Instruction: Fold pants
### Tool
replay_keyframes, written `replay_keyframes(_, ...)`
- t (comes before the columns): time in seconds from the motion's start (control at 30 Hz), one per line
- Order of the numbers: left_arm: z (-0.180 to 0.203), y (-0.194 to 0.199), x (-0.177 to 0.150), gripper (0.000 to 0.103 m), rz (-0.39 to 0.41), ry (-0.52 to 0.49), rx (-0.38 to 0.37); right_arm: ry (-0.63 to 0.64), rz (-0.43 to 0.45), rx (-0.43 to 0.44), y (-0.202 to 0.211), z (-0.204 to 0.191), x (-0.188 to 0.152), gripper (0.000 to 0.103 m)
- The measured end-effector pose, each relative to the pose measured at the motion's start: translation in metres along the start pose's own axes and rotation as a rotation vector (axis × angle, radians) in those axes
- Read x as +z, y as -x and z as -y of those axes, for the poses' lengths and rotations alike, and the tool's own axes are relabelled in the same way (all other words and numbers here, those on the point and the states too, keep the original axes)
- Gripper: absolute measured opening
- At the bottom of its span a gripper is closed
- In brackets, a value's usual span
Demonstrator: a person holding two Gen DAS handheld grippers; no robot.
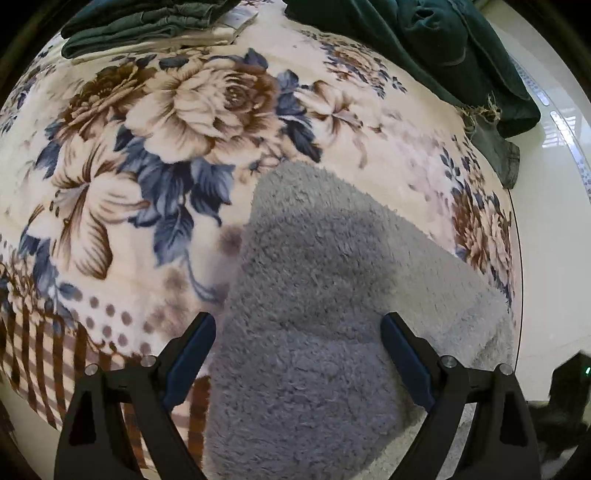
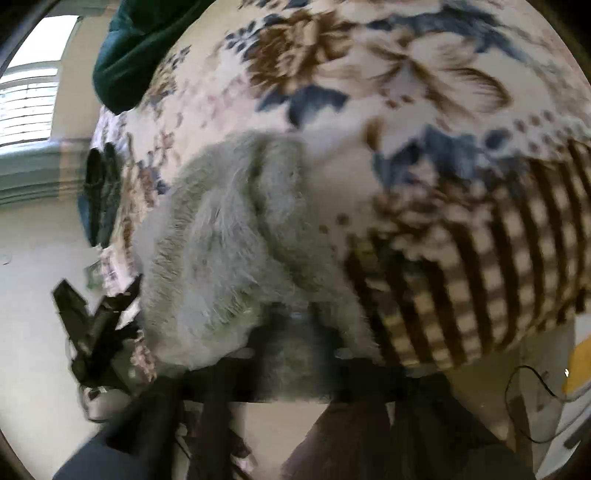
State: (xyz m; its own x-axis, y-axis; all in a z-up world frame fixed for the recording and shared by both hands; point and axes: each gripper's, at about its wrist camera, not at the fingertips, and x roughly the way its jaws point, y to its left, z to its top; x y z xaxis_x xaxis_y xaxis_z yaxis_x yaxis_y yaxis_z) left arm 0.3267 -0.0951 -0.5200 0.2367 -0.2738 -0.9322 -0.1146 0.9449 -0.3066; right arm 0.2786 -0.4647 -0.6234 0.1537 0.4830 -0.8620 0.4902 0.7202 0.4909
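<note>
Fluffy grey pants (image 1: 314, 277) lie bunched on a floral blanket (image 1: 177, 110) near its edge. My left gripper (image 1: 299, 319) hovers just over them, its blue-padded jaws open wide with only the fabric below. In the blurred right wrist view the grey pants (image 2: 221, 240) are gathered into ridges. My right gripper (image 2: 299, 321) is at their near edge, its dark fingers close together with grey pile bunched around them. The left gripper (image 2: 99, 291) shows at the left of that view, beside the blanket's edge.
Dark green garments (image 1: 424, 48) lie heaped at the blanket's far right, and a folded green stack (image 1: 147, 26) sits at the far left. Pale glossy floor (image 1: 554, 192) runs past the blanket's right edge. A window (image 2: 26, 107) and a thin black cable (image 2: 532, 391) appear in the right wrist view.
</note>
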Motion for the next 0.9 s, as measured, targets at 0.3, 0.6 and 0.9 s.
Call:
replay_keyframes(0.3, 0.003, -0.001, -0.002, 0.091, -0.007, -0.010, -0.015, 0.034, -0.211, -0.185, -0.008, 0.027, -0.001, 0.019)
replay_keyframes(0.6, 0.003, 0.005, -0.004, 0.091, 0.011, -0.033, 0.001, 0.011, 0.005, 0.105, 0.004, -0.021, 0.075, 0.084)
replay_keyframes(0.9, -0.005, 0.001, 0.000, 0.091, 0.015, -0.006, -0.023, 0.202, 0.034, -0.147, -0.044, -0.056, 0.116, 0.006)
